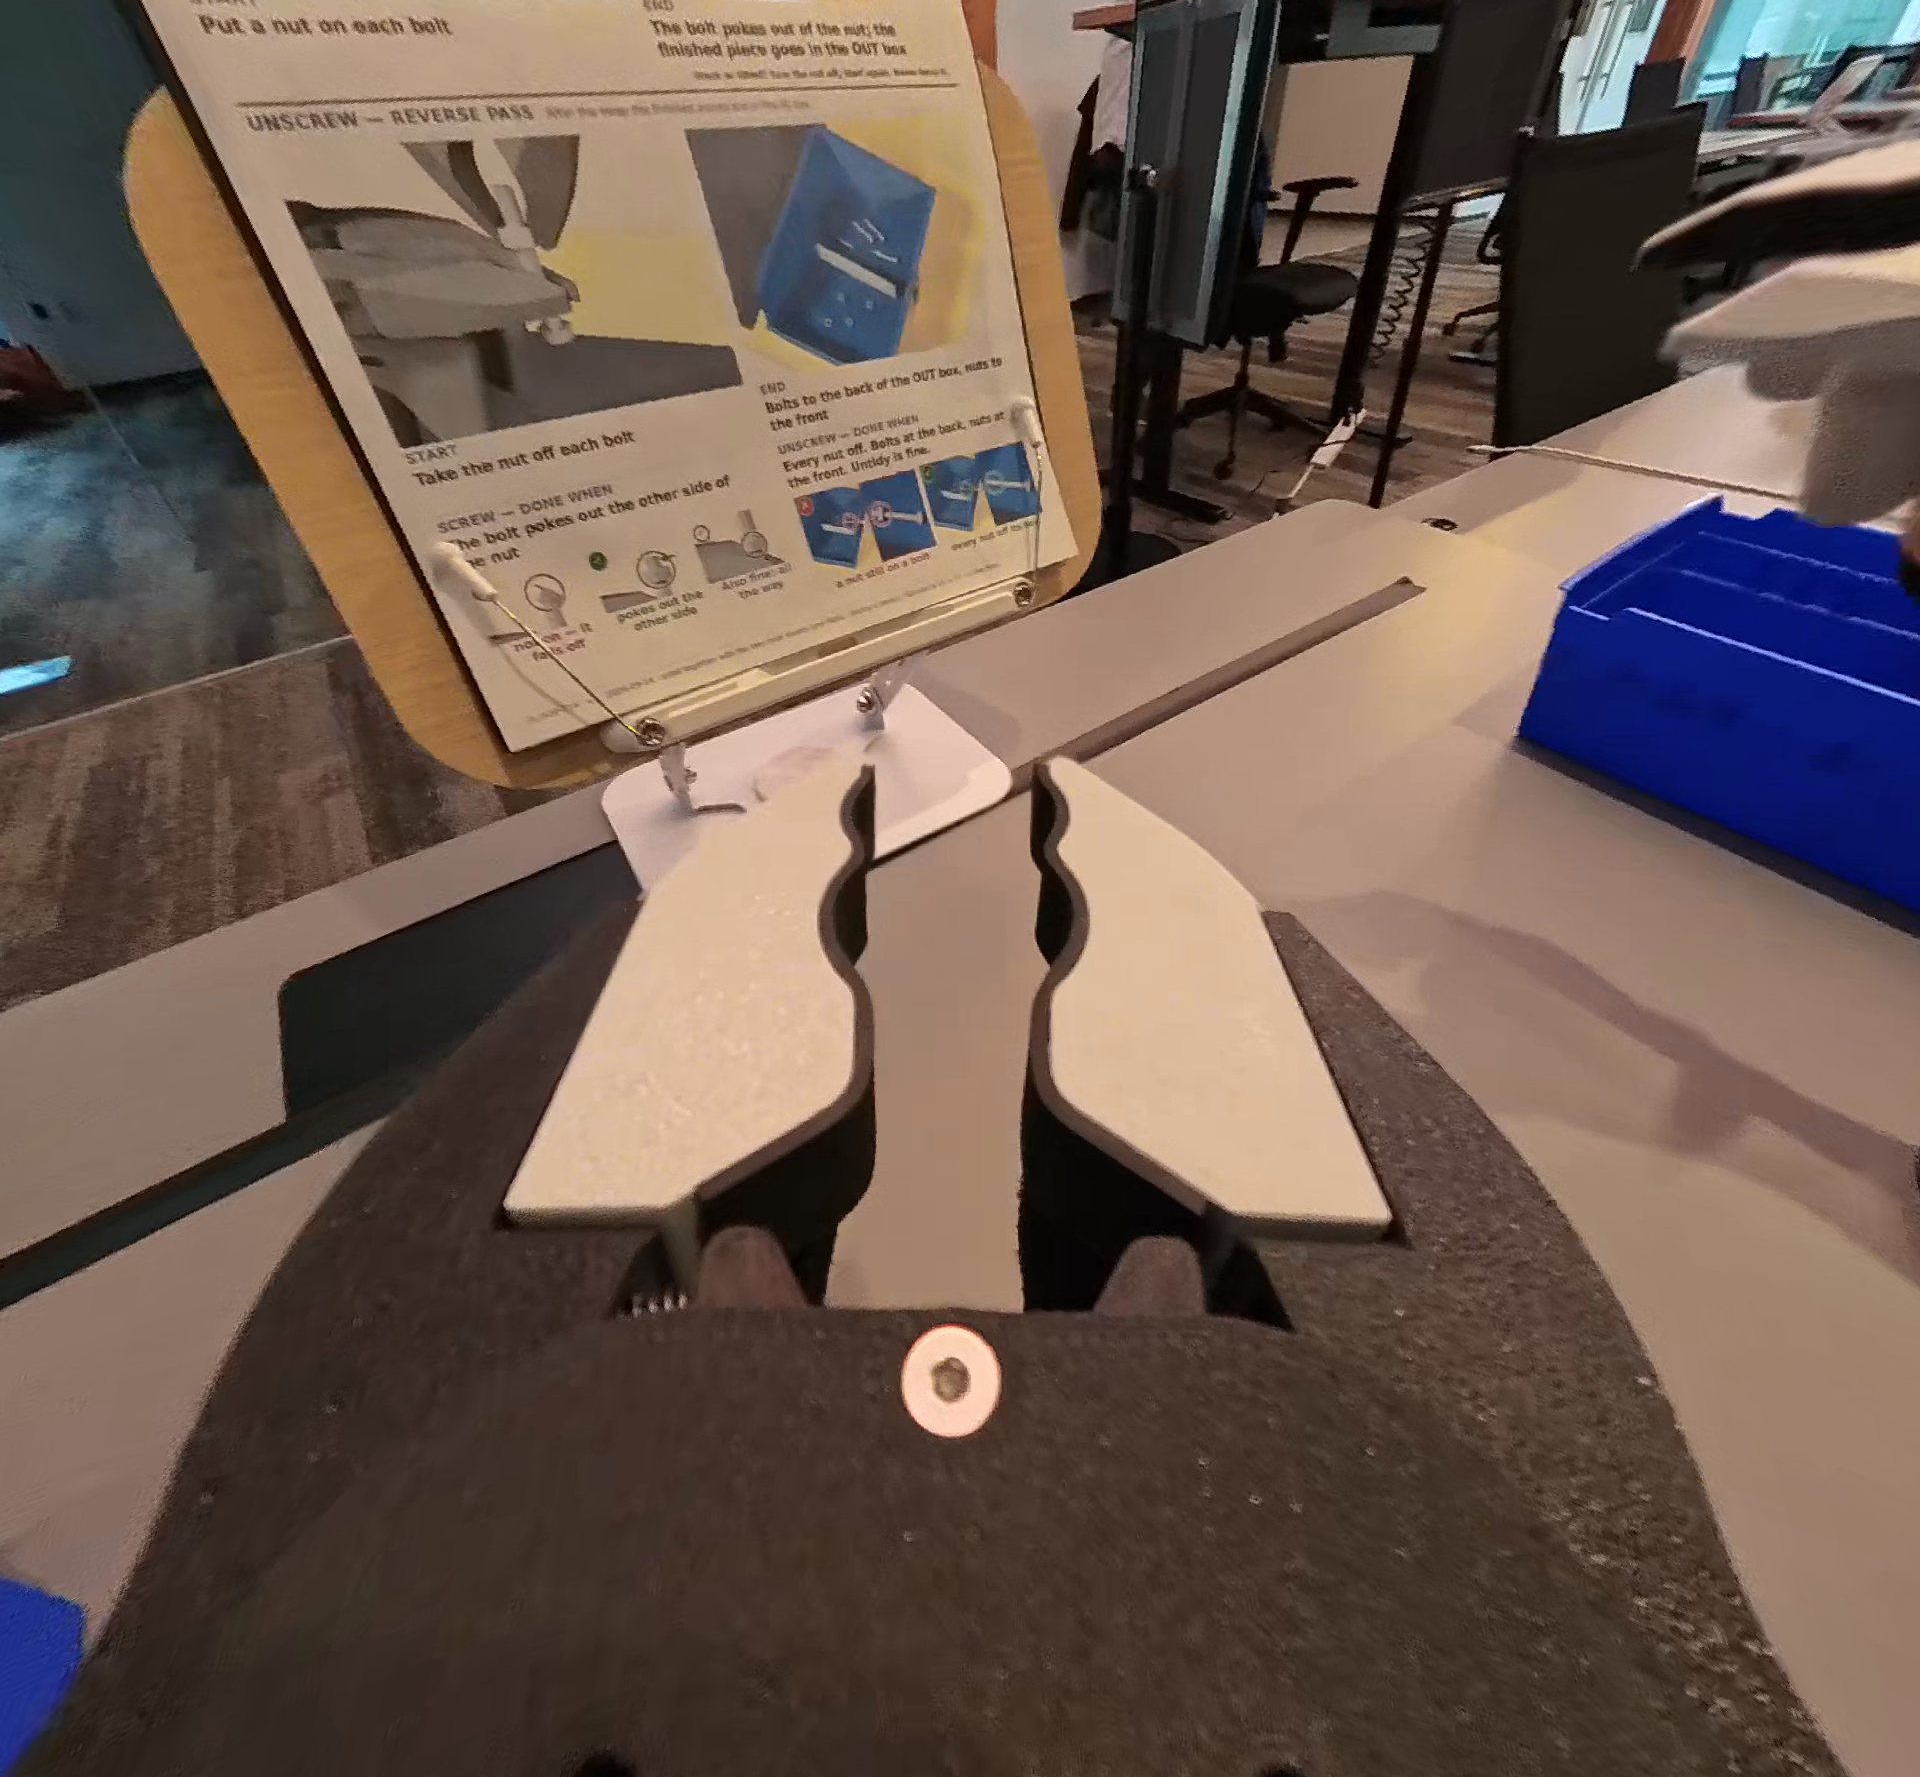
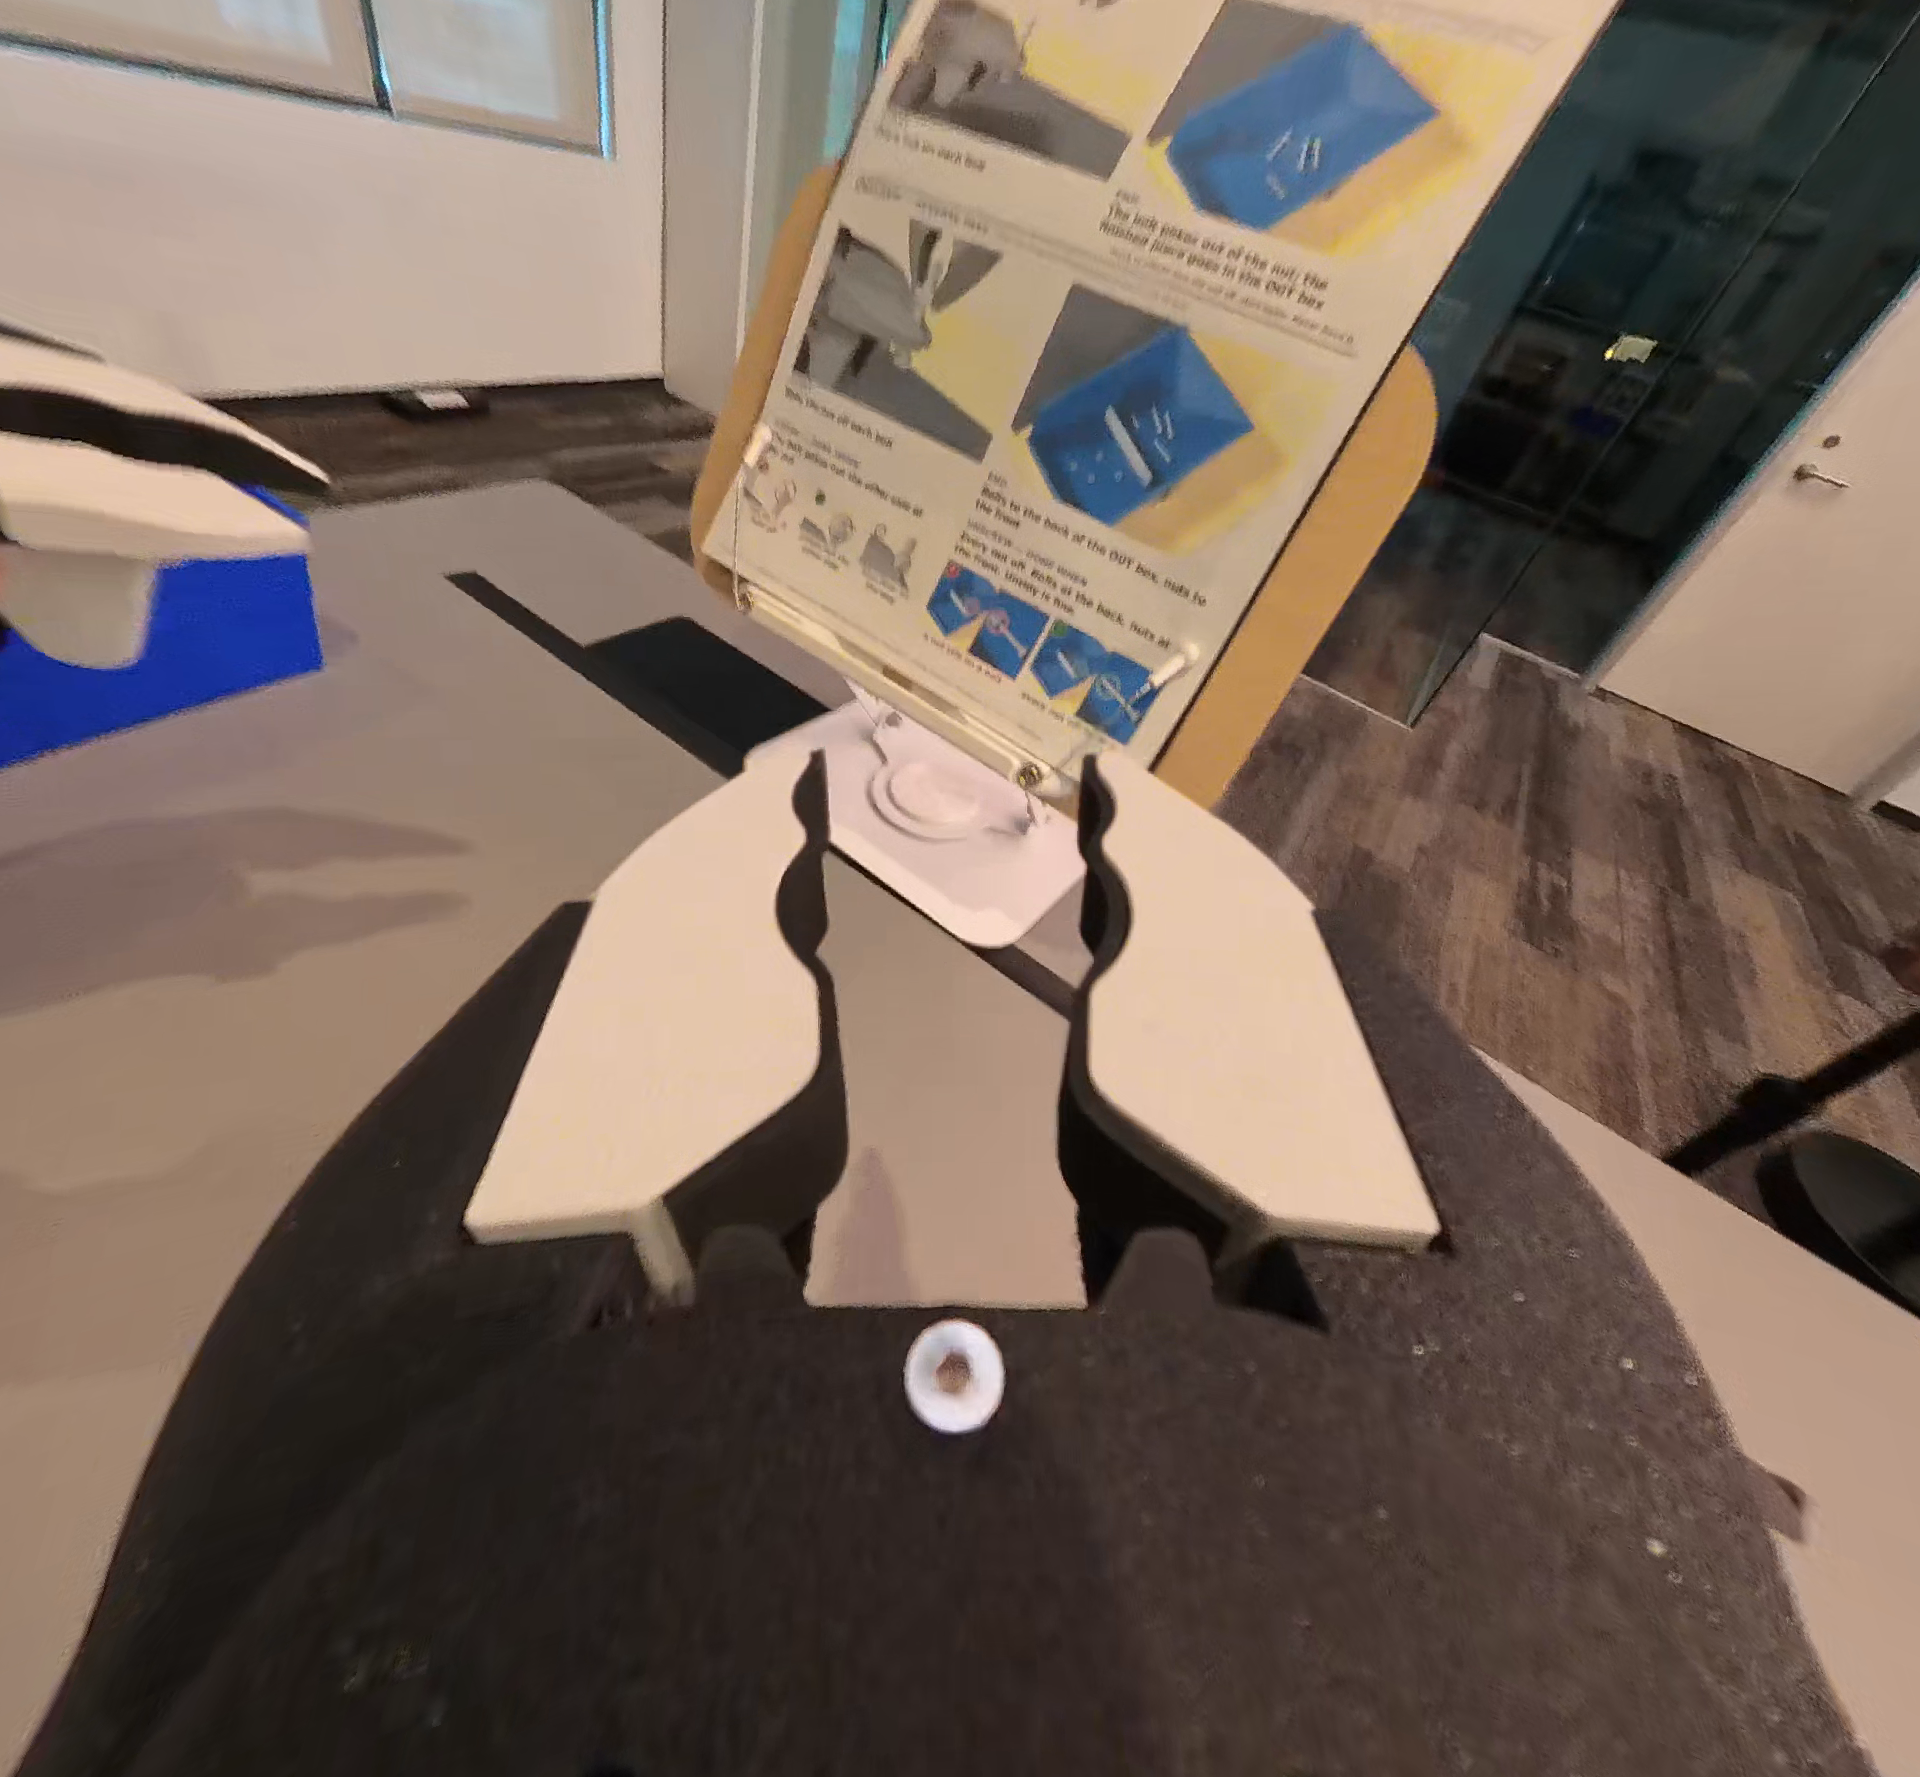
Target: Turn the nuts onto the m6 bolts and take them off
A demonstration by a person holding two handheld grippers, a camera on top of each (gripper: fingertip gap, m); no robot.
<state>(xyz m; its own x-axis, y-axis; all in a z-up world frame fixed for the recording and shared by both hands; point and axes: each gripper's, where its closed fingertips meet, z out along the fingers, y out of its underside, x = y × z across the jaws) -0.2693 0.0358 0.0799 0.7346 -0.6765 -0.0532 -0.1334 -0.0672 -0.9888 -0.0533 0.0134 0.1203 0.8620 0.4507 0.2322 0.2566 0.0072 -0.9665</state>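
Left gripper point(image 1: 951, 854): fingers spread, nothing between them.
Right gripper point(image 2: 951, 844): fingers spread, empty.
Nuts and bolts: none visible in either view; location cannot be told.
Blue bin point(image 1: 1745, 678): on the counter point(image 1: 1351, 844) at two o'clock from the left fingers, long axis running away; likely parts source, with the right gripper nearer.
Instruction board point(image 1: 623, 273): twelve o'clock.
View difference: the compartment dividers show in the left view; right view shows a second blue bin point(image 2: 166, 657) at ten o'clock.
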